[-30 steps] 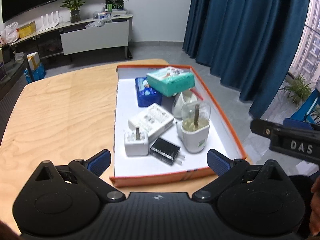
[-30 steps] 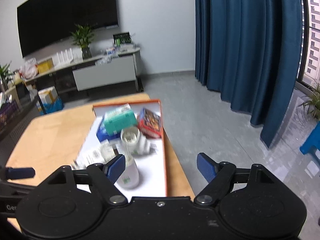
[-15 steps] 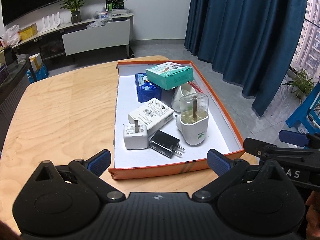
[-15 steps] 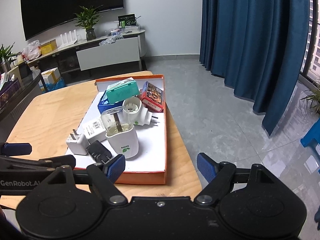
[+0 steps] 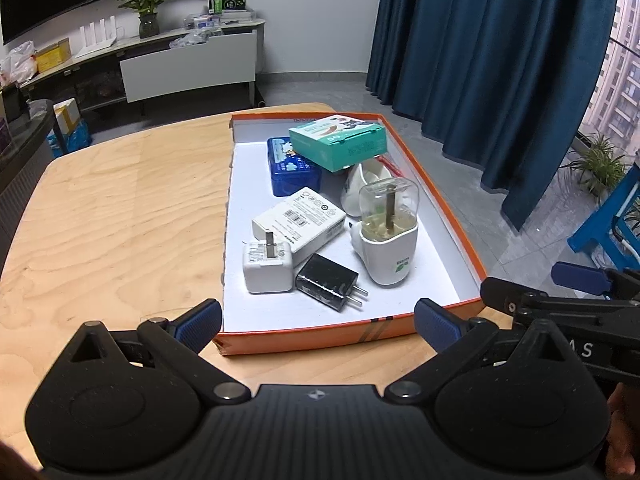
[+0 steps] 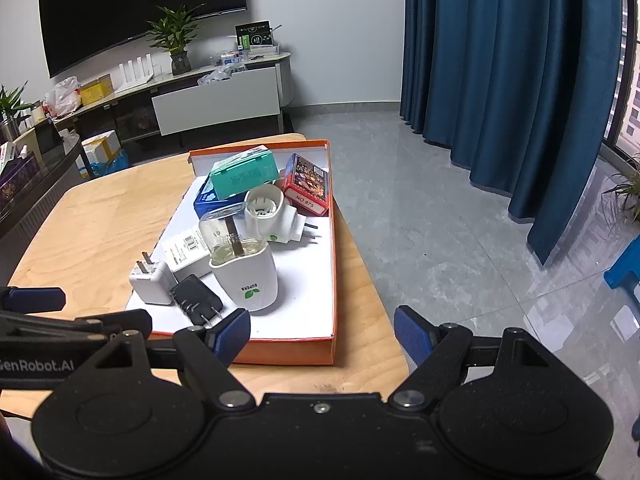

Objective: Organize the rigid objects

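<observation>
Straight ahead at twelve o'clock of the left hand-held gripper [image 5: 318, 322], spread wide and empty, the black charger [image 5: 328, 282] lies in the orange box [image 5: 460, 236] on the bench [image 5: 112, 216], prongs toward four o'clock. The right hand-held gripper [image 6: 322, 334], also wide and empty, has it at ten o'clock, slightly farther.

Orange tray [image 5: 448, 208] with white floor holds a teal box [image 5: 340, 142], blue tin [image 5: 292, 170], black charger [image 5: 326, 280] and white charger [image 5: 266, 266].
</observation>
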The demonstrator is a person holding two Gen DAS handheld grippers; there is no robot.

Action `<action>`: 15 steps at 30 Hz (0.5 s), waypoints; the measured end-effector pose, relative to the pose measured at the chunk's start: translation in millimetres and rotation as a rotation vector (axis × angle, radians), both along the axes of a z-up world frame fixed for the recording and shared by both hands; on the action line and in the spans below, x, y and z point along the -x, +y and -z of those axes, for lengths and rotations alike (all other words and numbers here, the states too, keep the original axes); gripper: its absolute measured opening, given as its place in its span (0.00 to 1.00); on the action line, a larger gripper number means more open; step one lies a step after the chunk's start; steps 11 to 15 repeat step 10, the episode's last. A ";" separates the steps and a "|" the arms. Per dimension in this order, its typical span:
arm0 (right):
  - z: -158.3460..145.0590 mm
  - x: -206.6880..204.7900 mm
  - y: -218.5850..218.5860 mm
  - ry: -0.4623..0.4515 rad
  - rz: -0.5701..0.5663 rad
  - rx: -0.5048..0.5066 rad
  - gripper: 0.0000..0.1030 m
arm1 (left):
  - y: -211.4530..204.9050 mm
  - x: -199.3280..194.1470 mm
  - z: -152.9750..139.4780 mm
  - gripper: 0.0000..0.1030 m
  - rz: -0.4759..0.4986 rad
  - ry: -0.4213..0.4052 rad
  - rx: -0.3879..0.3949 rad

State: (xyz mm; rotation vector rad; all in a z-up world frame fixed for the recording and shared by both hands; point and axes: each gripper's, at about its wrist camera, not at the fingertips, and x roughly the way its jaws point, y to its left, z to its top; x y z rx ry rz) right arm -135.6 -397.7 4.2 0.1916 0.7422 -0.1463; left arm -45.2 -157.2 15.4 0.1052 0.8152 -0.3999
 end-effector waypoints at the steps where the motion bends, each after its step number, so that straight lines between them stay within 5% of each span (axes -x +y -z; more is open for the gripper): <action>1: 0.3 -0.3 0.0 0.003 -0.001 0.001 0.91 | 0.4 0.4 0.1 1.00 0.003 -0.003 0.005; 15: 2.4 -3.2 1.9 0.017 -0.004 0.008 0.91 | 1.0 -0.9 0.8 1.00 0.004 0.007 0.007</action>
